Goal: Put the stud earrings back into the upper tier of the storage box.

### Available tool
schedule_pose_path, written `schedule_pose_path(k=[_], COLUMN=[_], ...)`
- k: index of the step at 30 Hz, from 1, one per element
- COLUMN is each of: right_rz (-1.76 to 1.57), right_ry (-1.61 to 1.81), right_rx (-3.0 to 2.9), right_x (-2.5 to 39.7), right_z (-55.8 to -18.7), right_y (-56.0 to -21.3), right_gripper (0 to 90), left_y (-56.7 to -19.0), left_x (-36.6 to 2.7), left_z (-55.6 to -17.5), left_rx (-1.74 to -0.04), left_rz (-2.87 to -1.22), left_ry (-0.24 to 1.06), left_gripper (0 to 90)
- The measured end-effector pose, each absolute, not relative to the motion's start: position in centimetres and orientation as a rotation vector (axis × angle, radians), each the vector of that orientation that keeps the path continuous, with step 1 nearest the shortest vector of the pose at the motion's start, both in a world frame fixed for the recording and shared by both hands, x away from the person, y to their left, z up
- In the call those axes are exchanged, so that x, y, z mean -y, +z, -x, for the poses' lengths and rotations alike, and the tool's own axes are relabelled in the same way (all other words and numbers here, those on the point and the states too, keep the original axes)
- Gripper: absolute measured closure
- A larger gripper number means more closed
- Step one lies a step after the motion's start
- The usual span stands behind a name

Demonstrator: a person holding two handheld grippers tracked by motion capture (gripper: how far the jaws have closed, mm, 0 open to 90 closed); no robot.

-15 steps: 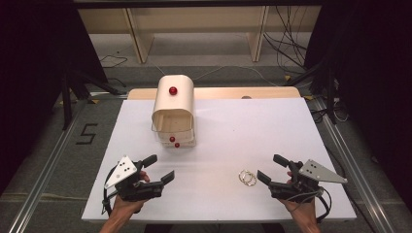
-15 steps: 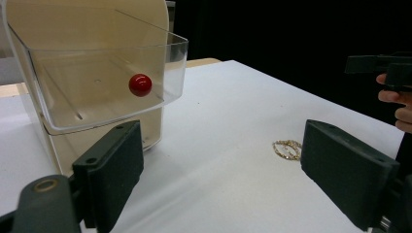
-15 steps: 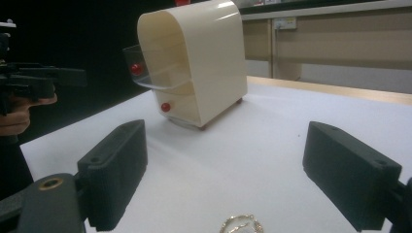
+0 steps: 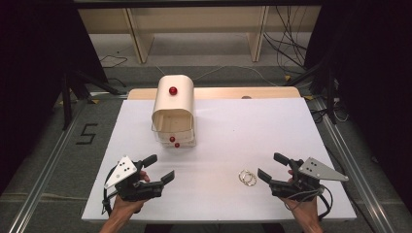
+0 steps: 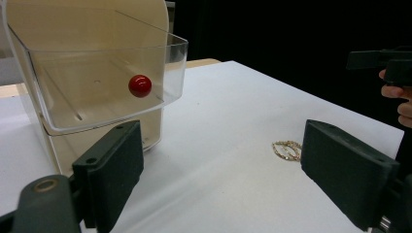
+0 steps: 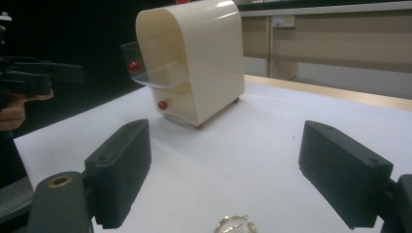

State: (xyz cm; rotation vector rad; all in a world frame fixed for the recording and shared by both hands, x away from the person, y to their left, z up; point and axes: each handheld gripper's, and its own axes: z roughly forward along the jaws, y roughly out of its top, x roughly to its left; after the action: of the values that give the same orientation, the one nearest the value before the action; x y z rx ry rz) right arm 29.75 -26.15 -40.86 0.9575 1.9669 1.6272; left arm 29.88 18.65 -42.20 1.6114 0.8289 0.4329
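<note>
A cream drawer cabinet (image 4: 174,104) with a rounded top stands at the table's back left. Its clear upper drawer (image 5: 107,82), which has a red knob (image 5: 140,85), is pulled out toward me. A second red knob (image 6: 163,105) sits on the drawer below. A pair of gold rings (image 4: 247,177) lies on the white tabletop near the front. My right gripper (image 4: 268,165) is open just to the right of the rings, with nothing between its jaws. At the front left my left gripper (image 4: 161,167) is open and empty, below the cabinet.
The white table board (image 4: 233,126) has a wooden strip (image 4: 252,92) along its far edge. Beyond the table stand wooden shelf legs (image 4: 138,39), with cables on the floor. A third red knob (image 4: 173,90) sits on the cabinet's top.
</note>
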Motion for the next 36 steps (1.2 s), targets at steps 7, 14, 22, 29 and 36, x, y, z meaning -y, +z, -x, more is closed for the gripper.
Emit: schedule_pose_path(k=[7, 14, 22, 29, 36], right_rz=[-0.929, -0.996, -1.084, -1.116, -1.157], right_ry=[1.576, 1.448, 1.149, 1.011, 0.917], right_rx=[-2.025, -2.164, -2.395, -2.494, -2.547], right_x=[25.9, 25.9, 24.3, 23.8, 23.6], right_z=[-30.8, -32.7, -35.7, -36.6, -37.5], right_y=[-39.2, -39.4, -42.0, -43.7, -45.2], right_gripper=[19.5, 19.6, 24.4, 32.5, 47.3], left_y=[-42.2, -42.2, -42.2, -42.2, -42.2], left_x=[-18.7, -18.7, -18.7, -18.7, -18.7], left_z=[-29.9, -29.9, -30.0, -29.9, -29.9], left_rx=[-0.832, -0.831, -0.834, -0.833, -0.833], left_rz=[-1.608, -1.61, -1.61, -1.607, -1.608], left_ry=[0.434, 0.431, 0.427, 0.426, 0.428], left_gripper=[15.3, 15.3, 15.3, 15.3, 15.3])
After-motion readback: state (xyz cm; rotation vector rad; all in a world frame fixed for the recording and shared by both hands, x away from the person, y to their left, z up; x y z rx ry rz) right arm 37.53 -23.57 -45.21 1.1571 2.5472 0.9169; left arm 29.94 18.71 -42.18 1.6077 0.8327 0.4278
